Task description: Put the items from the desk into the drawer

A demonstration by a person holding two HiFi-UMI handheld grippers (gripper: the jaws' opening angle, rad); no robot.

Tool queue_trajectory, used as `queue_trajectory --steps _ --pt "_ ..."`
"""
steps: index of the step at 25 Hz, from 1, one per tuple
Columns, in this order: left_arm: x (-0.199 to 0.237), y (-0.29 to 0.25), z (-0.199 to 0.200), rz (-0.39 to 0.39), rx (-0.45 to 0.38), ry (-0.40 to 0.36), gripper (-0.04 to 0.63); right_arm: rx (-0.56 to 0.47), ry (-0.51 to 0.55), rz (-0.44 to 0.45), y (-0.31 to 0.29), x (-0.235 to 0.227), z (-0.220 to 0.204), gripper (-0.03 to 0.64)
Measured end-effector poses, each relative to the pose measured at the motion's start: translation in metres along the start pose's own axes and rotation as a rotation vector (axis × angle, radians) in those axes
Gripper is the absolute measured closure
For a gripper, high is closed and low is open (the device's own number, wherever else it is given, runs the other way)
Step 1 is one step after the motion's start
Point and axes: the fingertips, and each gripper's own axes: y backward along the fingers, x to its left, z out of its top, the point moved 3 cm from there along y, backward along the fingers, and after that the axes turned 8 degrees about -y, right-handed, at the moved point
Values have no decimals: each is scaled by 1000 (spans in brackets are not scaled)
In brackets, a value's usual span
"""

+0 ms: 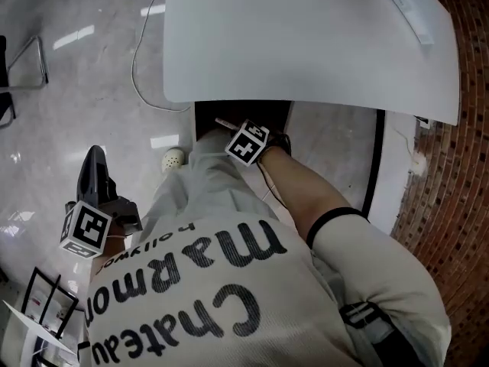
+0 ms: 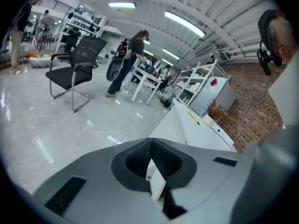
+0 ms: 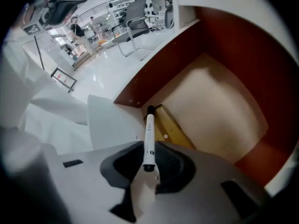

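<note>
holding marker (image 3: pixel 149 134) over wide-open drawer (image 3: pixel 212 108)

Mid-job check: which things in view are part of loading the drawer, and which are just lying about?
Job: pen, clamped in the right gripper; open drawer; desk; yellow pen and long white item lying on it.
Lying about: cable and small round white thing on the floor; black chair.
</note>
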Motion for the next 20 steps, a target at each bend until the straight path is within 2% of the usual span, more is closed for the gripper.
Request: queue_trajectory --steps 5,9,14,20 --pt "6 6 -10 56 11 10 594 39 151 34 -18 -7 -6 538" --pt "9 8 -24 93 29 19 594 64 232 38 -31 -15 -10 537" --pt "3 -1 -34 86 43 17 594 96 242 49 -45 -19 -15 535" --pt "1 -8 -33 43 58 26 595 125 248 11 -55 -23 -15 535"
